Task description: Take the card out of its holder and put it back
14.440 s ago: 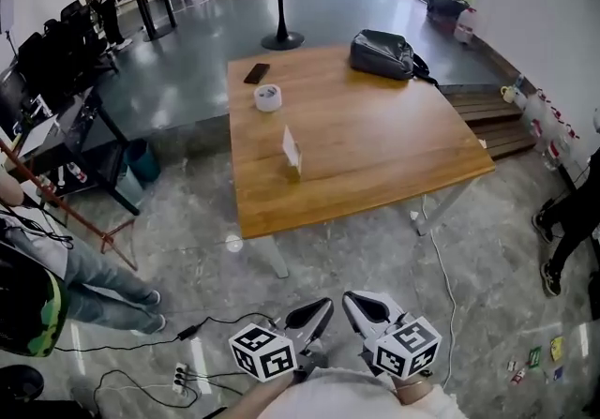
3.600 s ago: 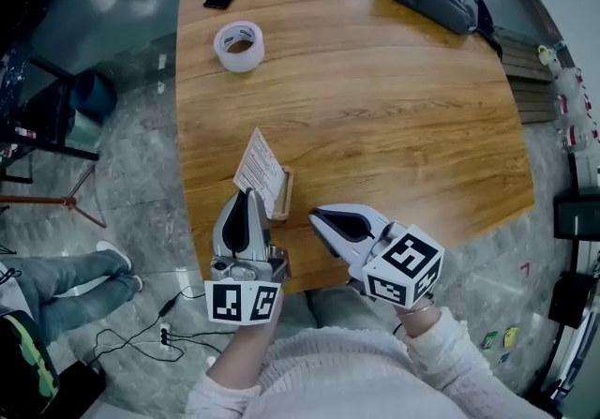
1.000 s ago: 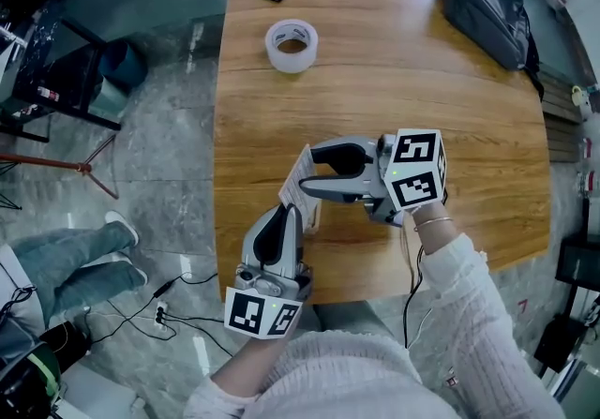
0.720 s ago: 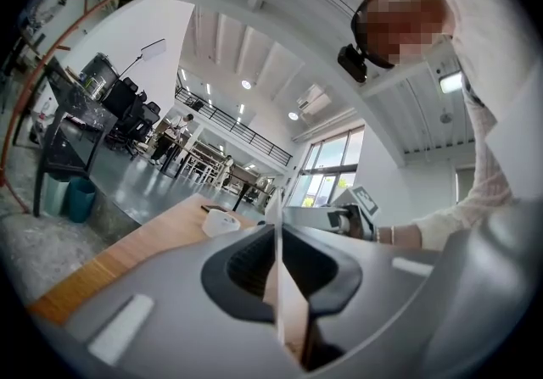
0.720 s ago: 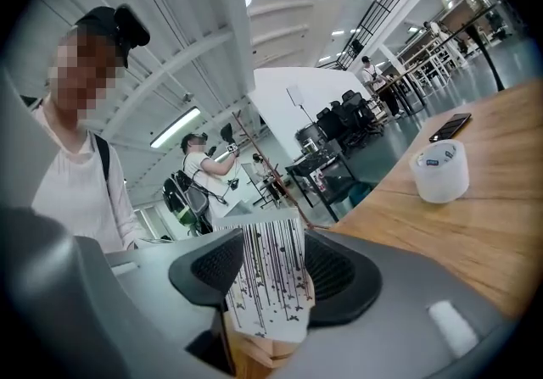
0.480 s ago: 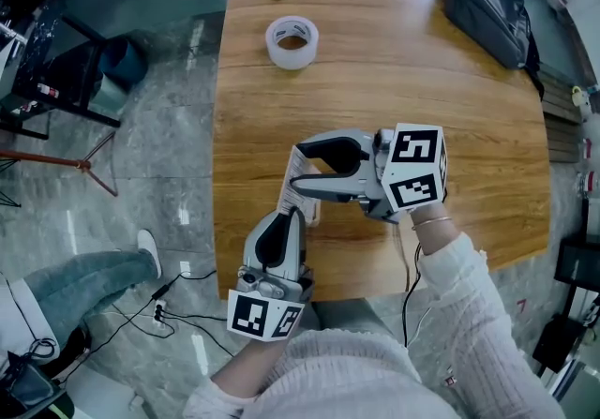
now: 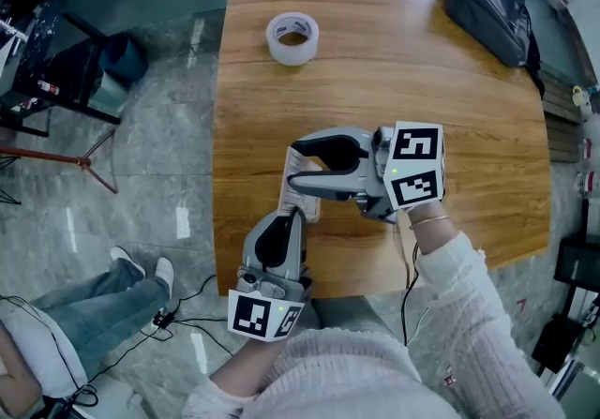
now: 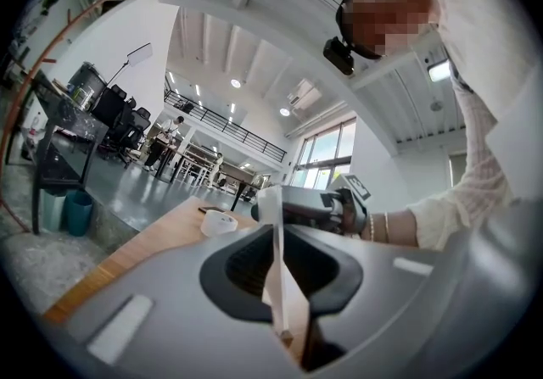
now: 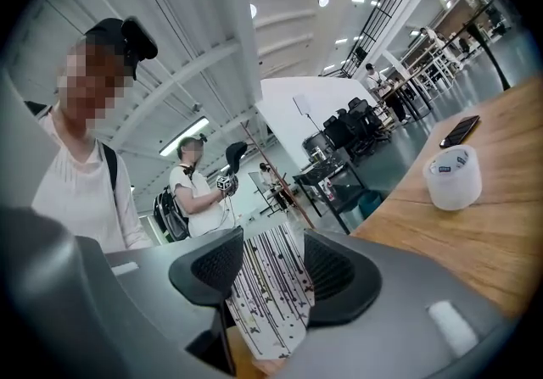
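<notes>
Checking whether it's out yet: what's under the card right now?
A sliver of the wooden holder shows under the card, between the left gripper's opening jaws. That gripper covers the slot from above, so whether the card has cleared it can't be seen.

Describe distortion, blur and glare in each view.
Head view: sharp, table edges bow slightly, floor shows glare. Left gripper view: heavy fisheye, dark corners, card edge-on and soft. Right gripper view: same fisheye, card's stripes crisp, tape roll clear.
</notes>
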A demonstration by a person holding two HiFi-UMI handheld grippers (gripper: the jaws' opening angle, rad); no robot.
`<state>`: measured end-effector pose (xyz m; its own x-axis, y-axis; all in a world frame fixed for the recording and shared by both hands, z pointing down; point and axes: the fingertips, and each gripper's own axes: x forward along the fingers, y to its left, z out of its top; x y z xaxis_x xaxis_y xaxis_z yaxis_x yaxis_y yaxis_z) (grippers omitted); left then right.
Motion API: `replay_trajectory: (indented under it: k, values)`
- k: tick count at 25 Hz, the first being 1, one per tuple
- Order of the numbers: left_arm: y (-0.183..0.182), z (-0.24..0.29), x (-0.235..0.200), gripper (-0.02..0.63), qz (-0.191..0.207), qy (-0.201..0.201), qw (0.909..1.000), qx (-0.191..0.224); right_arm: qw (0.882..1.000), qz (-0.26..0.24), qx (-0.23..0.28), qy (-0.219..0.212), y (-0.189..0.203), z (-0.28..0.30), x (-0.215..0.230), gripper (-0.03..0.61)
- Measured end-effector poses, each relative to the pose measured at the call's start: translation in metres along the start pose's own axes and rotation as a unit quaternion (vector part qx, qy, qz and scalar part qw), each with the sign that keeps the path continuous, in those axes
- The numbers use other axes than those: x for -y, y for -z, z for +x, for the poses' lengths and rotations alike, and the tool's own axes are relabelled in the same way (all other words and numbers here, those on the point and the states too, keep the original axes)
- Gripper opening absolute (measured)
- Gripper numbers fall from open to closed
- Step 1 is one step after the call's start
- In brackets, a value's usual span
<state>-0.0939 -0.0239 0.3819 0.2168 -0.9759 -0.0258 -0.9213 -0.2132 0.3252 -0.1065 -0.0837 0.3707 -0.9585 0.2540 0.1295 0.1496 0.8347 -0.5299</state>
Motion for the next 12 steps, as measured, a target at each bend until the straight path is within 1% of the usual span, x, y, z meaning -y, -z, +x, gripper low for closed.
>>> replay_trajectory:
  k: [6,12]
  values:
    - [-0.0037,-0.0015,0.0008,0.029,0.009,0.0,1.0,0.0,1.0,0.002,0.012,-0.006,-0.0047,-0.0014,-0.0035,0.21]
    - [-0.0015,-0.0025,0.0019,0.029,0.009,0.002,0.9999,-0.006,1.0,0.004,0.008,-0.007,-0.0019,-0.0017,-0.0039,0.21]
